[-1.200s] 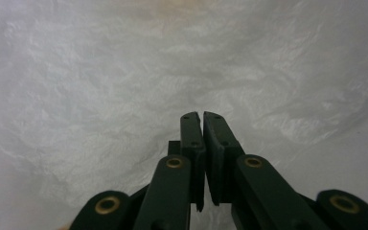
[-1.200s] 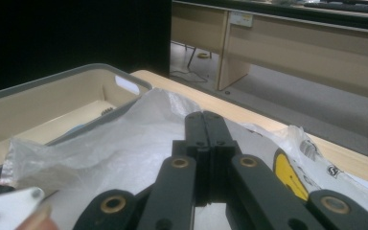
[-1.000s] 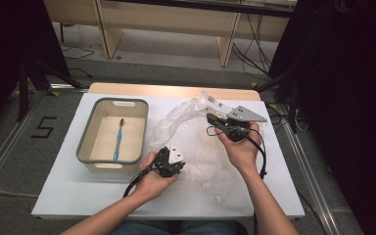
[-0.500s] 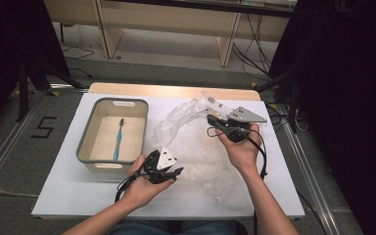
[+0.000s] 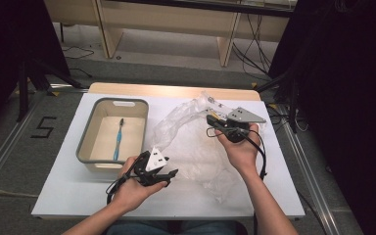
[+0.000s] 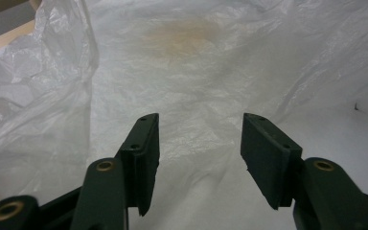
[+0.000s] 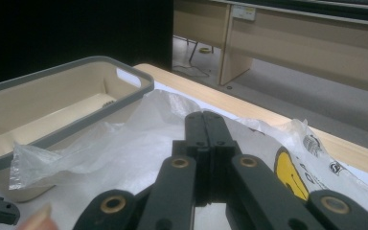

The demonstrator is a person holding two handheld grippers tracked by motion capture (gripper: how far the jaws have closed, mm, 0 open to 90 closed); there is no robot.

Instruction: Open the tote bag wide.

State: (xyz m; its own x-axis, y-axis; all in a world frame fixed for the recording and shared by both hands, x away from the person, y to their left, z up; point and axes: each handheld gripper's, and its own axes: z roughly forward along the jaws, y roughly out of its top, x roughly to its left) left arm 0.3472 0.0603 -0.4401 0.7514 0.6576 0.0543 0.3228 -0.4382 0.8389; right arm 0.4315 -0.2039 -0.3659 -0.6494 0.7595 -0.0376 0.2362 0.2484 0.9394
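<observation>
- The clear plastic bag [image 5: 196,147] lies crumpled on the white table [image 5: 68,196], to the right of the tub and between my two hands.
- My right gripper [image 5: 211,121] has its jaws pressed together on the upper edge of the bag; in the right gripper view [image 7: 205,125] the two black jaws meet with no gap, and the thin plastic [image 7: 124,143] spreads out from them toward the tub. A yellow print on the bag [image 7: 290,175] is just to the right of these jaws.
- My left gripper [image 5: 169,175] has its jaws wide apart and they hold nothing. In the left gripper view [image 6: 199,143] the bag [image 6: 196,72] lies under and beyond the open jaws, and I cannot tell if the tips touch it.
- The beige tub [image 5: 90,134] with a grey rim stands on the left part of the table, just beside the bag. Inside it lies one blue toothbrush [image 5: 118,142], flat on the bottom, along the long side of the tub.
- My left hand [image 5: 132,188] rests low at the near edge of the table, with the gripper pointing to the right toward the bag.
- My right hand [image 5: 242,149] is raised above the bag, with the gripper pointing left, toward the tub.
</observation>
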